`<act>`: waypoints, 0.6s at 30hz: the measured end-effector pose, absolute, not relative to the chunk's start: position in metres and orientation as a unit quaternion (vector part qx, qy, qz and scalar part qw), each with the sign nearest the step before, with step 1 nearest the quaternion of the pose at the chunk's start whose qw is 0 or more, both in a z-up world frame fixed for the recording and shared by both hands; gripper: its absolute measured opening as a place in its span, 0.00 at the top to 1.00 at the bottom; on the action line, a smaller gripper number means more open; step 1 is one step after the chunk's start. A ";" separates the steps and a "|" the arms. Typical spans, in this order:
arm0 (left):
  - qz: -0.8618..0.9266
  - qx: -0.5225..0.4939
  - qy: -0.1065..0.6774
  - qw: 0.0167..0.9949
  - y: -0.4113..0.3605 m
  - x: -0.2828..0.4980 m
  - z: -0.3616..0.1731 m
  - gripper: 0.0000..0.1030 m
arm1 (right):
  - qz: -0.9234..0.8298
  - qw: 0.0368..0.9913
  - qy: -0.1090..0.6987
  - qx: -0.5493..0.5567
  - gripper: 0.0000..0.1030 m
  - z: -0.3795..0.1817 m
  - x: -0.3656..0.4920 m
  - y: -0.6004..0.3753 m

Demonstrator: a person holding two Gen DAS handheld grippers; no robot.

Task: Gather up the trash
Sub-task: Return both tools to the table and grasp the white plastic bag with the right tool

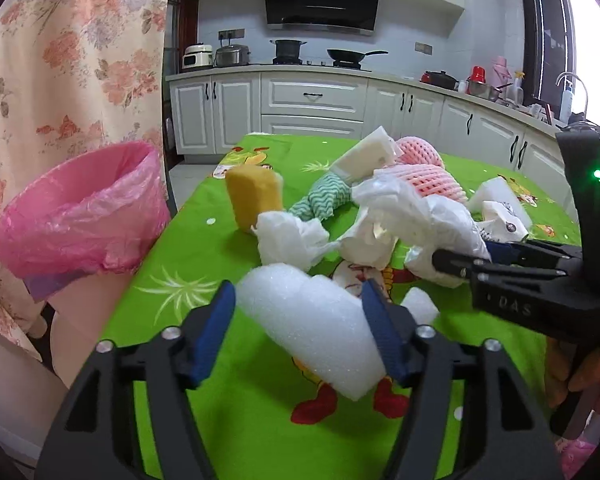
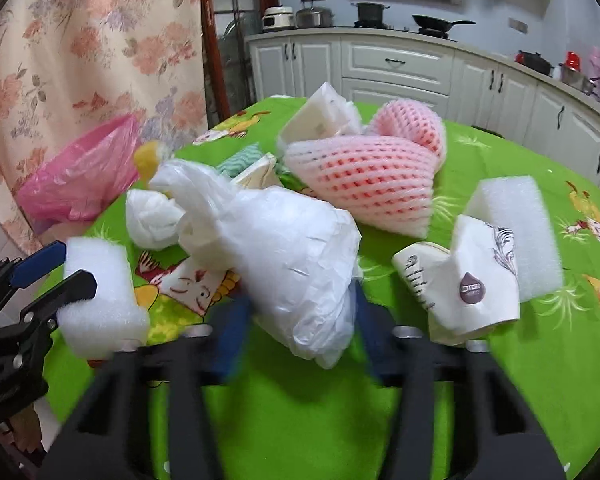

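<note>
The left claw (image 1: 298, 300) grips a white foam block (image 1: 316, 324) over the green worktop (image 1: 204, 248). The pink-lined bin (image 1: 84, 216) lies at its ten o'clock, nearer this arm. The right claw (image 2: 300, 312) grips a white plastic bag (image 2: 284, 256).

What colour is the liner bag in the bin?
Pink. The bag is translucent pink plastic, folded over the bin's rim; the left wrist view shows it best.
</note>
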State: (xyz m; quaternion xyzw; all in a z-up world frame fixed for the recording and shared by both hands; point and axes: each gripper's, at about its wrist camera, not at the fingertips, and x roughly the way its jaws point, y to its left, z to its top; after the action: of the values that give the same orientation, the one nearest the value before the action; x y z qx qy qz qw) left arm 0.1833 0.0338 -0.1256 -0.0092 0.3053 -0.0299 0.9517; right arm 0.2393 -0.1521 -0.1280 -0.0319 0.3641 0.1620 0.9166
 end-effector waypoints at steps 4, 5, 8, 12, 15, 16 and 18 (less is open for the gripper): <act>-0.022 -0.003 0.306 0.952 0.036 0.173 -0.128 0.32 | 0.166 0.926 0.336 -0.043 0.66 -0.122 0.225 -0.153; -0.020 -0.003 0.309 0.951 0.037 0.171 -0.130 0.32 | 0.168 0.926 0.336 -0.041 0.66 -0.121 0.223 -0.155; -0.014 0.004 0.320 0.947 0.041 0.165 -0.137 0.32 | 0.170 0.926 0.337 -0.025 0.66 -0.121 0.218 -0.159; -0.012 -0.010 0.315 0.949 0.050 0.156 -0.135 0.29 | 0.176 0.926 0.333 -0.025 0.66 -0.120 0.210 -0.158; -0.026 -0.027 0.298 0.954 0.051 0.147 -0.125 0.29 | 0.182 0.927 0.328 -0.026 0.66 -0.117 0.204 -0.156; -0.032 -0.023 0.288 0.957 0.047 0.143 -0.119 0.29 | 0.183 0.927 0.326 -0.026 0.66 -0.115 0.202 -0.156; -0.045 -0.011 0.276 0.960 0.040 0.136 -0.113 0.29 | 0.185 0.928 0.321 -0.024 0.66 -0.112 0.197 -0.157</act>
State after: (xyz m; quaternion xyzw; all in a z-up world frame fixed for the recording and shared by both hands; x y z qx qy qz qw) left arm 0.1359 0.0402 -0.1133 -0.0109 0.2756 -0.0453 0.9601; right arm 0.1971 -0.1565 -0.1124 -0.0236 0.3211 0.1854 0.9284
